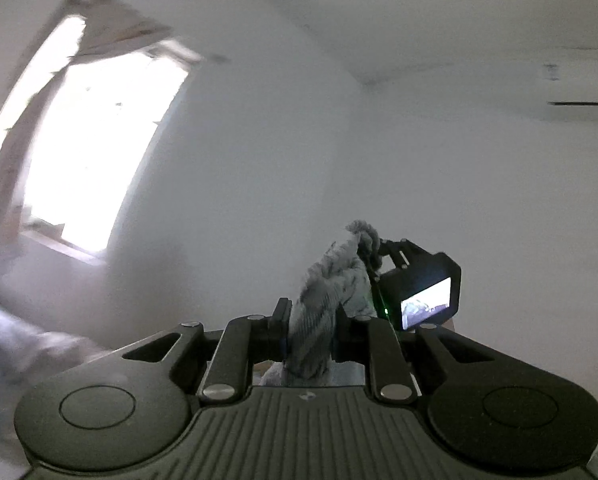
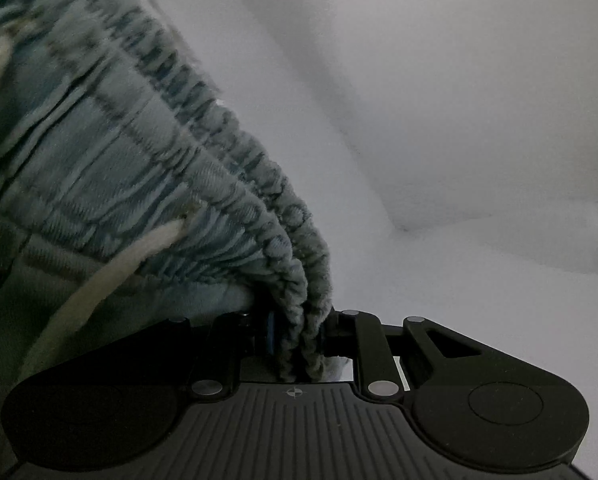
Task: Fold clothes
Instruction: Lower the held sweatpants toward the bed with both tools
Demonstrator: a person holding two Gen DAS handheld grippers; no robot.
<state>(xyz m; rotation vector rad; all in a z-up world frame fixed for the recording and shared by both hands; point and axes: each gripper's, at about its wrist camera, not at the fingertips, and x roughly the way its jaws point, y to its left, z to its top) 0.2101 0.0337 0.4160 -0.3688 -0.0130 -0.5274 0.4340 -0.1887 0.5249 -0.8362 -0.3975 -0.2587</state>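
I have both tongs clamped on the same garment, a grey-blue pair of shorts or trousers with a gathered elastic waistband [image 2: 235, 200], and it hangs in the air between them with only wall and ceiling behind. The left tongs [image 1: 309, 330] pinch a bunched twist of the cloth [image 1: 327, 292] that rises from the jaws toward the right tongs [image 1: 379, 258], which show just beyond it in the left wrist view, gripping the far end of that same bunch. In the right wrist view the right tongs [image 2: 299, 338] are closed on the doubled waistband edge, and a pale drawstring [image 2: 111, 276] trails down from it.

As I judge it, the step in hand is lifting and spreading the garment by its waistband so it can be laid flat. To do that well I would keep both grips firm, since the elastic is thick and could creep out of the pads. I would draw the two ends apart until the band is taut and level, so the legs hang straight. I would watch the drawstring too (it could get trapped in a fold). I cannot see any surface directly under the garment, though blurred bedding [image 1: 15, 344] shows at the lower left of the left wrist view, so I would tip the view down before lowering it.
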